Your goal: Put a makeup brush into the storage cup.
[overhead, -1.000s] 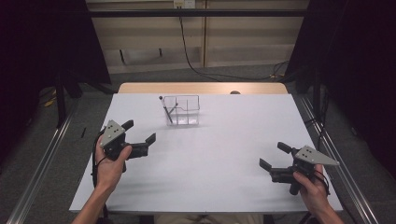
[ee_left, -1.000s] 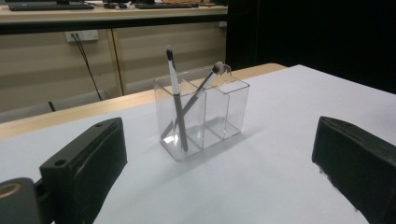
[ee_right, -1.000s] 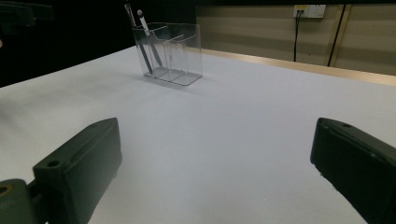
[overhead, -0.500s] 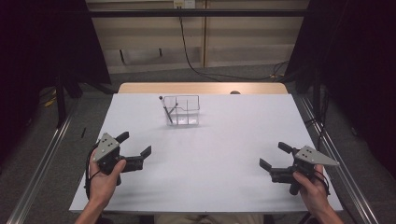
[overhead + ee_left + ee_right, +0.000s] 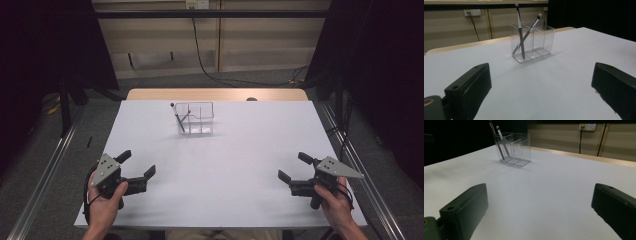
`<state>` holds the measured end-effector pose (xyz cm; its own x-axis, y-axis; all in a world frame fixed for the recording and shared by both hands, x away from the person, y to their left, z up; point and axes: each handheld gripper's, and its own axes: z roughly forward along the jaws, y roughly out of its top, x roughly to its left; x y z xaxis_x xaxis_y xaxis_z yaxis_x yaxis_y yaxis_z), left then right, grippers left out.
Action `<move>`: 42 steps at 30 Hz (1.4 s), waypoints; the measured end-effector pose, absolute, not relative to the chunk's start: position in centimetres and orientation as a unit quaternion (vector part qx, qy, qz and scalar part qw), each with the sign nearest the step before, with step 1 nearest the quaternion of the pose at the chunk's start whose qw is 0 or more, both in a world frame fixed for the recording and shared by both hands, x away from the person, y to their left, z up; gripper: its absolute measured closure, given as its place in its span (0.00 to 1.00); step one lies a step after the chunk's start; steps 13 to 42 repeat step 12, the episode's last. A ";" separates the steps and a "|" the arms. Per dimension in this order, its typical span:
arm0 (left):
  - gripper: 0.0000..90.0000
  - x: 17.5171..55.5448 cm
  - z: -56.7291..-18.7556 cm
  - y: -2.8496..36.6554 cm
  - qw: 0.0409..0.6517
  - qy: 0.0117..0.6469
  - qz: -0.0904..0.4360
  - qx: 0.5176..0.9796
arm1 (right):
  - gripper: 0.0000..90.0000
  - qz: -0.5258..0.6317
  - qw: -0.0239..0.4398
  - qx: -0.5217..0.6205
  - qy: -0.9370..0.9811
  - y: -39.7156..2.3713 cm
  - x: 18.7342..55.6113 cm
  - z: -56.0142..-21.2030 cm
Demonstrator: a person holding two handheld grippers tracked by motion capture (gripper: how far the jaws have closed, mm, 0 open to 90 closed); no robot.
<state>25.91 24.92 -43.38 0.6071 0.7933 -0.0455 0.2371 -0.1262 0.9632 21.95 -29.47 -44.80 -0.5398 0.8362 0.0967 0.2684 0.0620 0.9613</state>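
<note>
Two spread grippers at the near corners of a white table, a clear brush holder near the far edge.

The white table (image 5: pixel 220 165) carries everything, with a strip of bare wood along its far edge. A clear organiser (image 5: pixel 195 118) with several compartments stands upright near the far edge, a little left of the middle, well apart from both grippers. Two makeup brushes (image 5: pixel 520 30) stand in its left end compartment, crossing each other and leaning, bristle ends up. The left gripper (image 5: pixel 136 168) is held by a hand near the near-left corner, jaws spread wide and holding nothing. The right gripper (image 5: pixel 295 167) is held by a hand near the near-right corner, jaws likewise apart and empty, both pointing inward over the table.
</note>
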 end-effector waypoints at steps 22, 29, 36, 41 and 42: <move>0.03 25.5 -43.9 25.5 0.541 0.366 0.262 0.710 | 0.00 0.554 0.262 0.405 0.679 -29.7 21.7 -44.6; 0.03 25.5 -43.9 25.5 0.541 0.366 0.262 0.710 | 0.00 0.554 0.262 0.405 0.679 -29.7 21.7 -44.6; 0.03 25.5 -43.9 25.5 0.541 0.366 0.262 0.710 | 0.00 0.554 0.262 0.405 0.679 -29.7 21.7 -44.6; 0.03 25.5 -43.9 25.5 0.541 0.366 0.262 0.710 | 0.00 0.554 0.262 0.405 0.679 -29.7 21.7 -44.6; 0.03 25.5 -43.9 25.5 0.541 0.366 0.262 0.710 | 0.00 0.554 0.262 0.405 0.679 -29.7 21.7 -44.6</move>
